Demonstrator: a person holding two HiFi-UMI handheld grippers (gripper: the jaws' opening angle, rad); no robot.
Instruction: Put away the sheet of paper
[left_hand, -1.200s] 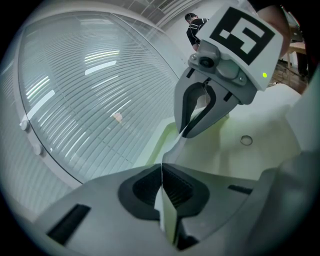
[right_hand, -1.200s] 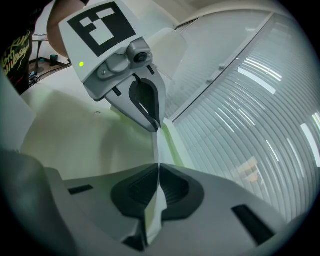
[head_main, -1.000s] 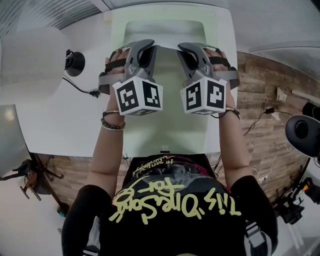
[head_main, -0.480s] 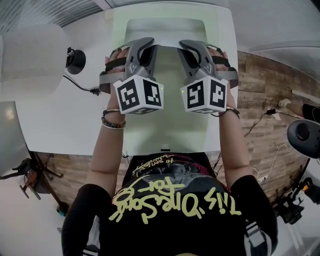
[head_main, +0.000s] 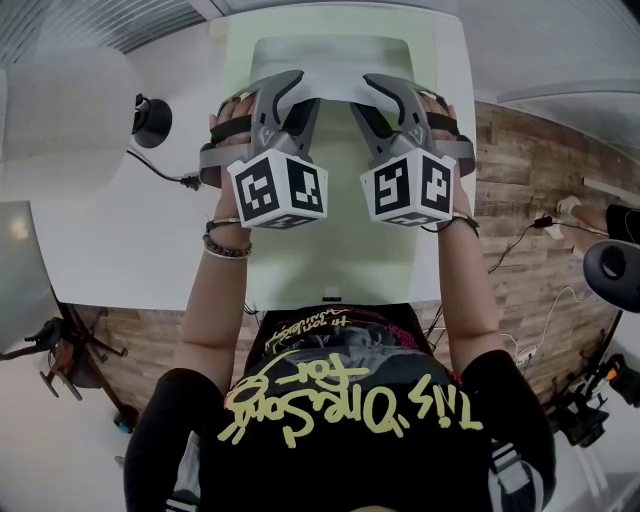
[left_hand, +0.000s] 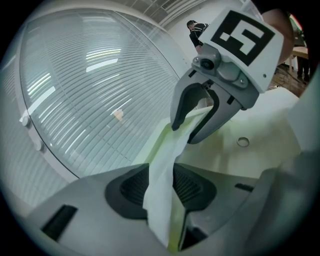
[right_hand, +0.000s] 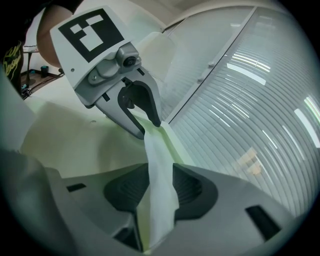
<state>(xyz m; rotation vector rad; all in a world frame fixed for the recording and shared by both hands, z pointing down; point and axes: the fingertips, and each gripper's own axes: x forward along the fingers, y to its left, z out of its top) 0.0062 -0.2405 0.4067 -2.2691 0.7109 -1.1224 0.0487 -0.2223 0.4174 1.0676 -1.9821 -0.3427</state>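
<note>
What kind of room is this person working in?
Probably an office or lab workroom, though that is a guess. The signs are a plain white table, slatted blinds covering a large window or glass wall, and a wood-plank floor.

Past the gripper fingers (left_hand: 131, 189) a wall of slatted window blinds (left_hand: 90, 90) fills the view, with bright streaks of light lying across the slats. Beneath the fingers spreads a white table (head_main: 100, 230). Left of them a black round base (head_main: 150, 120) trails its cable. To their right, the wood-plank floor (head_main: 525, 170) carries loose cables (head_main: 520, 245).
</note>
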